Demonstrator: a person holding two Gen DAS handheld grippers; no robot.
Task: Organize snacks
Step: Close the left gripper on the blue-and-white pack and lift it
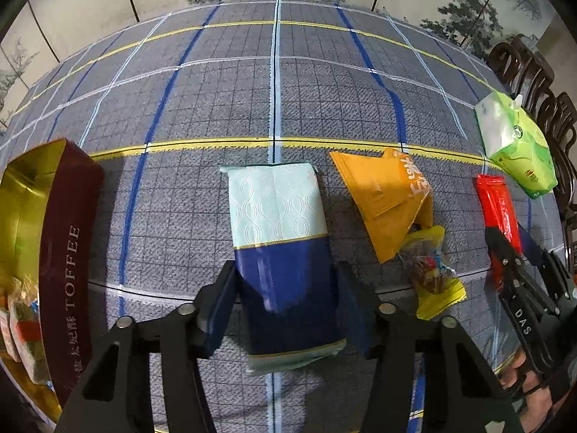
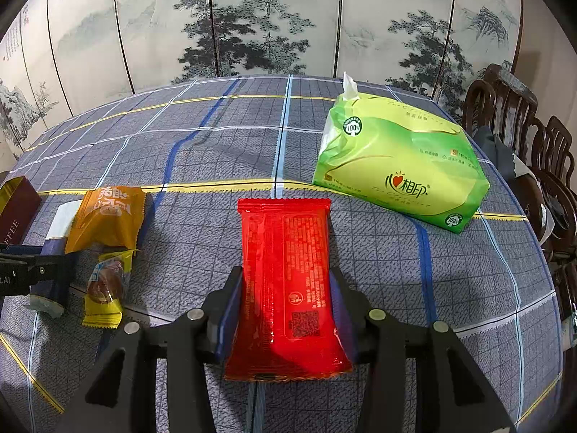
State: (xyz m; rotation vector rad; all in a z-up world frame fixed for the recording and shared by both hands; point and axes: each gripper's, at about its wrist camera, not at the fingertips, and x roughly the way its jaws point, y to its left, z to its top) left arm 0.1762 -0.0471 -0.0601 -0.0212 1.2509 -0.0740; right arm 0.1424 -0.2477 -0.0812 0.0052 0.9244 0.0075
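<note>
Your left gripper pinches the blue-and-white snack pack, jaws narrowed onto its dark lower half, angled steeply down at the plaid tablecloth. Your right gripper clamps the red snack packet, lying flat near the green tissue pack.

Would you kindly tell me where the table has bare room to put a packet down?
The far half of the tablecloth, beyond the yellow stripe, is bare. So is the strip between the toffee box and the blue-and-white packet. It is crowded around the orange packet and yellow candy.
</note>
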